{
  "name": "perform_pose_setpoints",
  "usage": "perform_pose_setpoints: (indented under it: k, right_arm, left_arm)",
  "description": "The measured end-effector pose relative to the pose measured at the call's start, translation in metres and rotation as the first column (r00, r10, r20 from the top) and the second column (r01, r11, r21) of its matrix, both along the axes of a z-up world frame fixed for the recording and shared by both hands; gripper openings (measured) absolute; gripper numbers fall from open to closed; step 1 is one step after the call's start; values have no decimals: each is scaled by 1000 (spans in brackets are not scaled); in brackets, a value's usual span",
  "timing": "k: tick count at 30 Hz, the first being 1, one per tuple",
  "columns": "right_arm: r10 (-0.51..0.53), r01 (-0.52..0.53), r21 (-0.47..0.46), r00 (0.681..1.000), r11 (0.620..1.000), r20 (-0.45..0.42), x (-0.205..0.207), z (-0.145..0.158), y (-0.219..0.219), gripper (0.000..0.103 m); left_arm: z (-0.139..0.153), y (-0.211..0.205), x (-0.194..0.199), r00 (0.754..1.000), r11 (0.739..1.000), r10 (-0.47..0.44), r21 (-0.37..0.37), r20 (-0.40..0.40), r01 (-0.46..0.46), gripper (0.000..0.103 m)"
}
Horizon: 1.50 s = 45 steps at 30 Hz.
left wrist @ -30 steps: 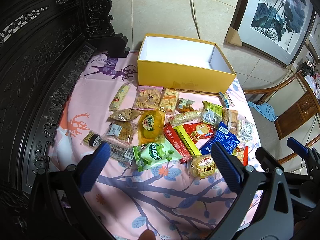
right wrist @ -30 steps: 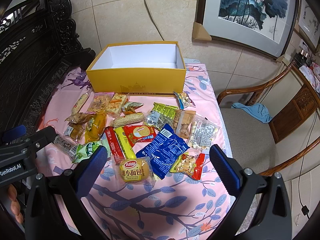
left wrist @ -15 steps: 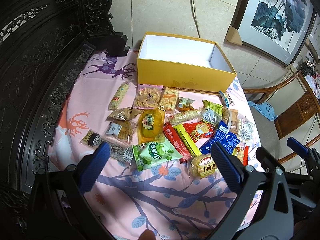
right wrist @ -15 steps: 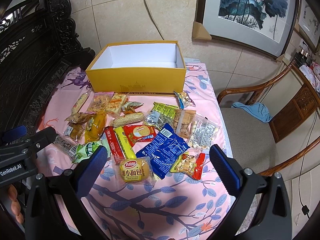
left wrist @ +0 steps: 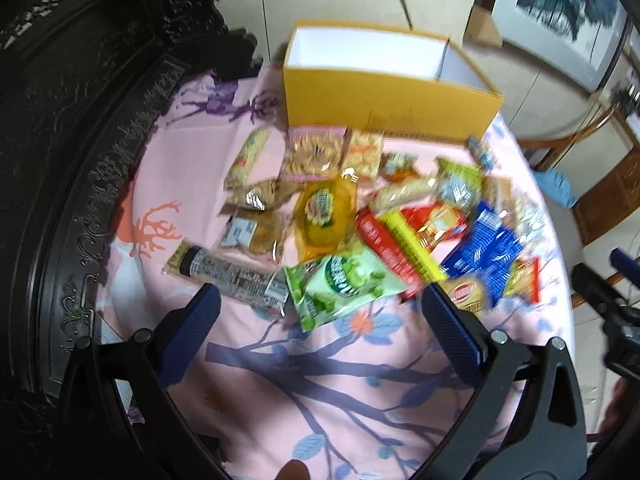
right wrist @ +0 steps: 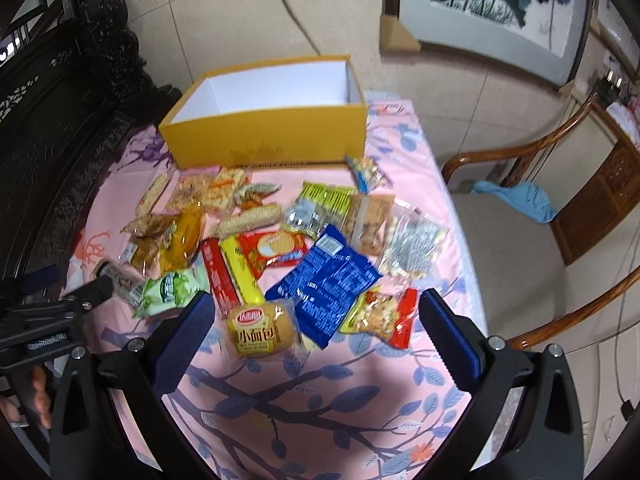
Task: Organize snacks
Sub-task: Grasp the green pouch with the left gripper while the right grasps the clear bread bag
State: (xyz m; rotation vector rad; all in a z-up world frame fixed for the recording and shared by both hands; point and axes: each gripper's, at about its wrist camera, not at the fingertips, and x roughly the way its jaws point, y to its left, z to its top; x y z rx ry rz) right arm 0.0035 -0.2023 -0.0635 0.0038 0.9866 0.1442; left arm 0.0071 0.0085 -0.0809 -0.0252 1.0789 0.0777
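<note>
Both your claws are spread wide with nothing in them; the left claw (left wrist: 320,320) hangs over the near edge of the pile with the green pea bag (left wrist: 344,284) sitting right between its blue pads, and the right claw (right wrist: 314,320) hangs above the small bread bun pack (right wrist: 260,330) and the red-and-yellow nut packet (right wrist: 382,314); neither one is touching a snack. The desk has a pink floral cloth (right wrist: 320,408) on it, bare up front. Just past the bun you've got the big blue bag (right wrist: 326,280), and left of that the yellow stick pack (right wrist: 242,274) lies beside the red stick pack (right wrist: 219,276); the long silver-and-black tube (left wrist: 230,276) lies off on the left edge of the heap. Further back there's the yellow cake bag (left wrist: 326,214), cracker packs, rice rolls, all jumbled close together; the left view is pretty blurry, so small labels are unreadable. At the far end sits the yellow box (right wrist: 272,144), open top, white inside, empty as far as you can see; snacks stop just short of its front wall.
</note>
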Motion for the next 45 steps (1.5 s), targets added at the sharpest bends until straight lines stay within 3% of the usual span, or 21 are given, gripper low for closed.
perform_pose_setpoints:
  k: [8, 13, 18, 21, 23, 24, 25, 28, 33, 36, 39, 41, 43, 45]
  right_arm:
    - [168, -171, -20, 978, 985, -126, 9, -73, 45, 102]
    - [156, -177, -78, 963, 981, -218, 23, -114, 57, 102]
    - [138, -157, -61, 960, 986, -245, 34, -135, 64, 102]
    - [150, -172, -84, 964, 982, -218, 38, -138, 72, 102]
    - [186, -199, -55, 964, 978, -191, 40, -138, 73, 72]
    - [212, -216, 2, 959, 976, -186, 40, -136, 72, 67]
    - [216, -220, 0, 958, 975, -189, 41, -136, 72, 63]
    - [215, -217, 9, 956, 976, -198, 38, -131, 66, 61]
    - [184, -179, 46, 963, 983, -196, 36, -116, 40, 57]
    - [175, -169, 46, 966, 985, -189, 36, -110, 31, 56]
    - [172, -165, 56, 968, 985, -185, 33, -107, 28, 55]
    - [181, -172, 63, 966, 983, -184, 32, -107, 29, 55]
    - [184, -173, 72, 965, 982, -186, 33, -108, 31, 53]
    - [181, -169, 77, 966, 983, -185, 32, -108, 32, 52]
  left_arm:
    - [-64, 19, 10, 998, 998, 42, 49, -47, -40, 101]
    - [-78, 18, 19, 999, 998, -2, 55, -54, 5, 101]
    - [-82, 9, 26, 998, 998, -35, 51, -56, 38, 101]
    - [-85, 4, 31, 997, 998, -55, 37, -49, 57, 101]
    - [-88, 0, 33, 996, 996, -79, 46, -46, 81, 101]
    - [-89, -1, 33, 996, 995, -84, 44, -44, 86, 101]
    - [-90, 0, 33, 996, 996, -85, 31, -39, 87, 101]
    - [-92, -1, 35, 992, 994, -107, 1, -60, 108, 101]
    - [-81, -2, 27, 969, 970, -238, -58, -69, 234, 101]
    - [-91, -4, 32, 964, 966, -249, 47, -97, 254, 101]
    - [-113, -10, 43, 957, 957, -256, 105, -139, 271, 101]
    - [-127, -19, 47, 945, 937, -288, 155, -157, 312, 101]
    - [-126, -21, 46, 942, 934, -310, 141, -130, 327, 90]
    - [-125, -16, 49, 945, 949, -301, 52, -128, 310, 67]
